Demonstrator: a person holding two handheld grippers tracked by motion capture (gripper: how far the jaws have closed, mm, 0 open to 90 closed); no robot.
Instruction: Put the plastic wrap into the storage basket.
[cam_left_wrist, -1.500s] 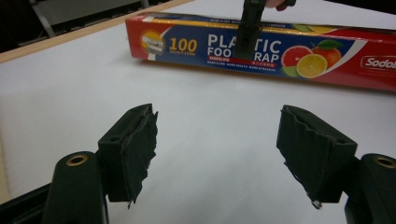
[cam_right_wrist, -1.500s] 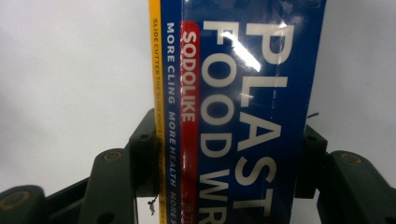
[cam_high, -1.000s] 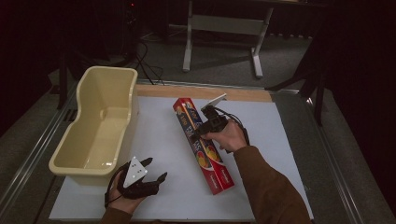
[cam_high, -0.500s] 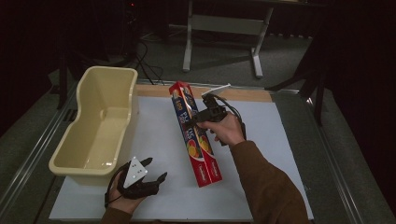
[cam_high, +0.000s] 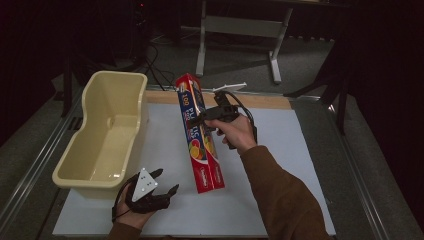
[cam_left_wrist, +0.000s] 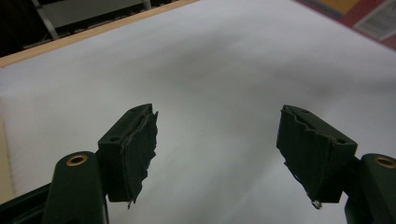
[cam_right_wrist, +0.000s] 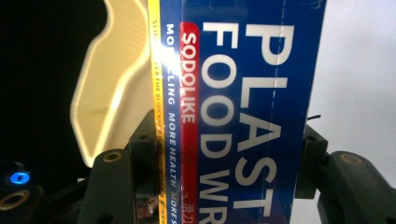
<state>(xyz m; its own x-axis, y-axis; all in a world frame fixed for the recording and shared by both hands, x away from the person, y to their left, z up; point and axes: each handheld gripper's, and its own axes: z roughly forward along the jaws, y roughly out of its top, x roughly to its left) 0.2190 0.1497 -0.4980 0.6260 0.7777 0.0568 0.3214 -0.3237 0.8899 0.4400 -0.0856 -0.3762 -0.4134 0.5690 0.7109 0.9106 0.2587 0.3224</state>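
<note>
Tub (cam_high: 107, 135) on worktop (cam_high: 280, 200) at left; wrap box (cam_high: 200, 135) to its right, held in right tool (cam_high: 202, 116); left tool (cam_high: 150, 192) in front of tub.

High view overhead, gripper views close, table (cam_high: 165, 150) shared

- A dim scene is seen from the high view: the white table sheet (cam_high: 280, 165) is lit from above, while the surroundings are swallowed in near-black.
- Soft grain and low sharpness are noted throughout.
- In the left gripper view, the sheet is rendered smooth and hazy, with a faint grey shadow band.
- In the right gripper view, glare is thrown along the food wrap box (cam_right_wrist: 233, 112), and the cream tub (cam_right_wrist: 114, 88) is blurred.
</note>
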